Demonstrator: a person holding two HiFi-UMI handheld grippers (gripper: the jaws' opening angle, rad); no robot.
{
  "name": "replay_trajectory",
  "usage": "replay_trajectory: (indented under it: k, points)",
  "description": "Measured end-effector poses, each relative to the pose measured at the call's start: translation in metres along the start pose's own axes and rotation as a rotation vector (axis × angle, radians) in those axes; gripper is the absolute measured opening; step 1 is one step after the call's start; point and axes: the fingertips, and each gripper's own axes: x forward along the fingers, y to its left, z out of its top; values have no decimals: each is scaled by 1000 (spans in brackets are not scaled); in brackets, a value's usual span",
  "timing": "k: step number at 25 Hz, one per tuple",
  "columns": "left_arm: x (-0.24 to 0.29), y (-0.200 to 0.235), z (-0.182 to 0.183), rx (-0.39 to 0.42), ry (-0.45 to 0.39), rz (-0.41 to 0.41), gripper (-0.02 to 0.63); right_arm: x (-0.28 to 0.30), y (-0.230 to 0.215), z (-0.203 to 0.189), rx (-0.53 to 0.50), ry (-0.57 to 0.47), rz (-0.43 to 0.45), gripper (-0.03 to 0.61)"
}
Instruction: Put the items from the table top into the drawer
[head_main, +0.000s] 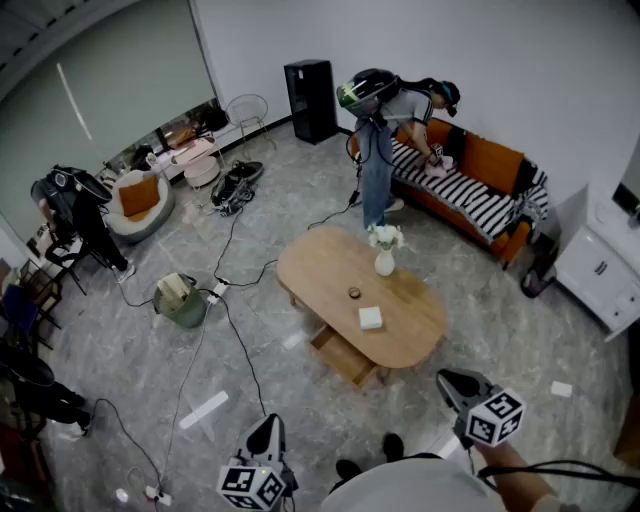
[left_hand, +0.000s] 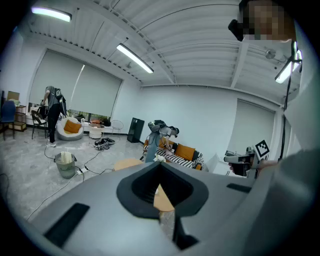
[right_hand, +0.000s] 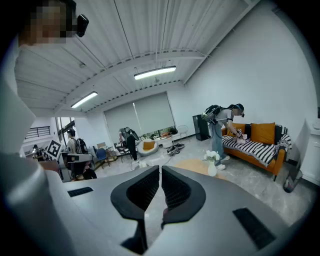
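A wooden oval coffee table (head_main: 320, 265) stands mid-room. On it are a white vase of flowers (head_main: 385, 262), a small dark round item (head_main: 354, 293) and a white box (head_main: 370, 318). Under its near side a wooden drawer (head_main: 343, 356) is pulled out. My left gripper (head_main: 268, 422) is held low at the bottom of the head view, well short of the table, shut and empty (left_hand: 159, 165). My right gripper (head_main: 447, 378) is off the table's near right end, jaws together with only a thin slit and nothing in them (right_hand: 160, 169). The vase (right_hand: 213, 169) shows ahead of it.
A person (head_main: 385, 150) bends over an orange striped sofa (head_main: 470, 190) beyond the table. Cables (head_main: 235, 300) trail over the floor to a green bin (head_main: 183, 300) on the left. A white cabinet (head_main: 600, 265) stands at right, a black tower (head_main: 310, 100) at the back.
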Motion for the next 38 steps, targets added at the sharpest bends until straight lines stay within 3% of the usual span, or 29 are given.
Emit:
replay_trajectory:
  k: [23,29,34,38]
  points:
    - [-3,0,-4,-7,22,-61,-2,-2,17,-4,23,-10,-13,43]
    - [-7,4,-1,-17,0,-116,-1,-1,34,-9,13,1,4,43]
    - [-12,-3,3,-4,-8,-215,0,4,49,-21,-4,22,12,43]
    - [-14,1,3,10,11,-233,0,7,61,-27,15,24,7,43]
